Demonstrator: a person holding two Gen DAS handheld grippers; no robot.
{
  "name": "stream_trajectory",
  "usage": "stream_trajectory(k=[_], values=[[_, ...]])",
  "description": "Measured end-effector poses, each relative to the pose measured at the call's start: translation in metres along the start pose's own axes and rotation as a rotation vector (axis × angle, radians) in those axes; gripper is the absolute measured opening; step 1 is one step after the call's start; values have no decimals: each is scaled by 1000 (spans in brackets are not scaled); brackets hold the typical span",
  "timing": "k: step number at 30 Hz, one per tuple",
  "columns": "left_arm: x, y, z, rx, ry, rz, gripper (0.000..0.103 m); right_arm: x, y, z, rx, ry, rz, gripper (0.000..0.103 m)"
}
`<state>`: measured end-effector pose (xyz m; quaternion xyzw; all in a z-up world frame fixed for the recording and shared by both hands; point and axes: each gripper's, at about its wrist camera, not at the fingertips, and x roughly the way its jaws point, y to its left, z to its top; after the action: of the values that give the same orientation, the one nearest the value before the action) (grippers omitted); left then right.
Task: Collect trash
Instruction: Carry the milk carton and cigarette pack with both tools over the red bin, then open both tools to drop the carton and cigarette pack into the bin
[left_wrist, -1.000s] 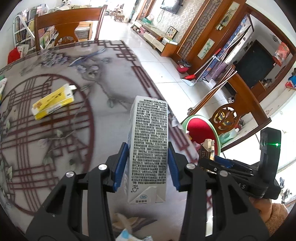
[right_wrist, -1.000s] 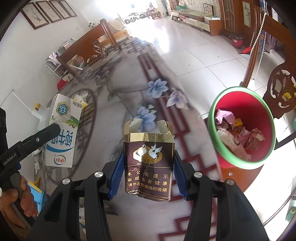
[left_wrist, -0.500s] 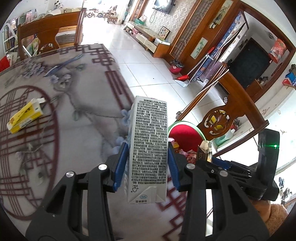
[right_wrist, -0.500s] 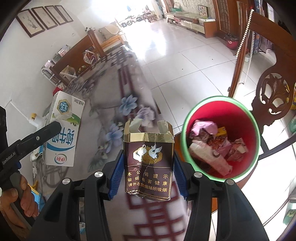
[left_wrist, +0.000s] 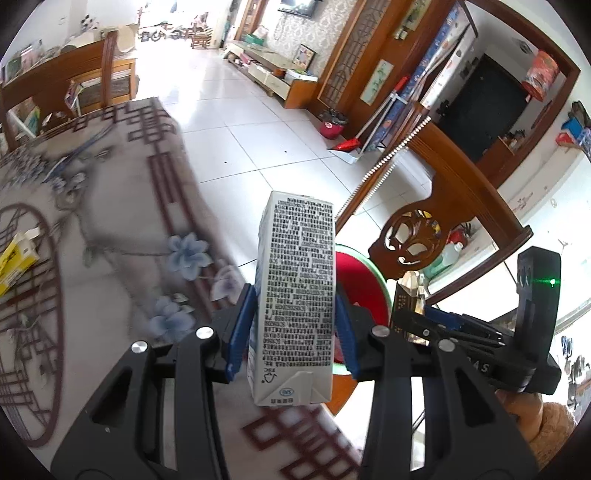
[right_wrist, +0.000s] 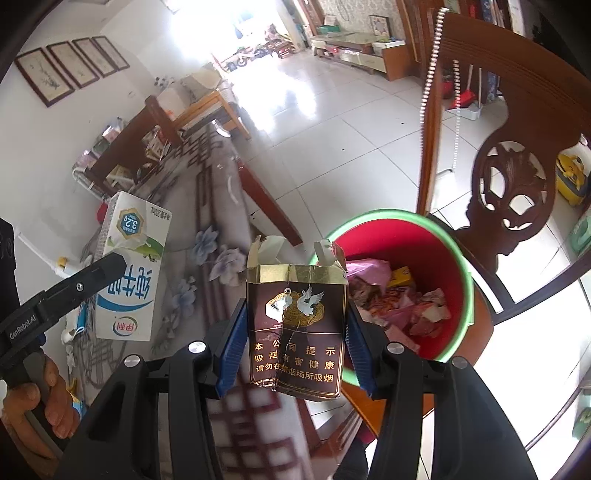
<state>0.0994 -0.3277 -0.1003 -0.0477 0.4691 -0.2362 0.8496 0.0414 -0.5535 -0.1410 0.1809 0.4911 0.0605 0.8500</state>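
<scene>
Both grippers have travelled from over the table (left_wrist: 110, 229) toward the red bin (right_wrist: 458, 266), now just right of the right gripper (right_wrist: 295, 332) (clamped on a torn cigarette pack (right_wrist: 297, 325)). Left gripper (left_wrist: 293, 332) grips a milk carton (left_wrist: 299, 288).

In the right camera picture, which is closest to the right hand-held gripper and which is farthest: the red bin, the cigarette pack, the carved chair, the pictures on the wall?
1. Cigarette pack: clamped in the right hand-held gripper.
2. Red bin: just beyond, to the right, on the floor.
3. Carved chair: behind the bin, right side.
4. Wall pictures: far upper left.
</scene>
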Motion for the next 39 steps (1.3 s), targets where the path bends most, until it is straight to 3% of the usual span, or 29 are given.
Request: stream_trajectory(k=[16, 27, 28, 29, 31, 33, 39], values=[[61, -53, 4, 61, 104, -28, 40, -16, -71, 19, 92, -36, -16, 48], [97, -72, 0, 114, 195, -27, 40, -14, -90, 28, 122, -37, -7, 50], [98, -73, -1, 120, 202, -32, 43, -13, -89, 29, 122, -38, -5, 50], [99, -73, -1, 125, 204, -31, 60, -13, -89, 29, 121, -38, -3, 51], [96, -74, -1, 128, 182, -19, 78, -12, -91, 31, 132, -45, -4, 66], [92, -72, -2, 117, 178, -24, 78, -13, -94, 31, 156, -60, 1, 71], [75, -53, -2, 75, 143, 7, 78, -15, -94, 30, 162, -58, -1, 71]])
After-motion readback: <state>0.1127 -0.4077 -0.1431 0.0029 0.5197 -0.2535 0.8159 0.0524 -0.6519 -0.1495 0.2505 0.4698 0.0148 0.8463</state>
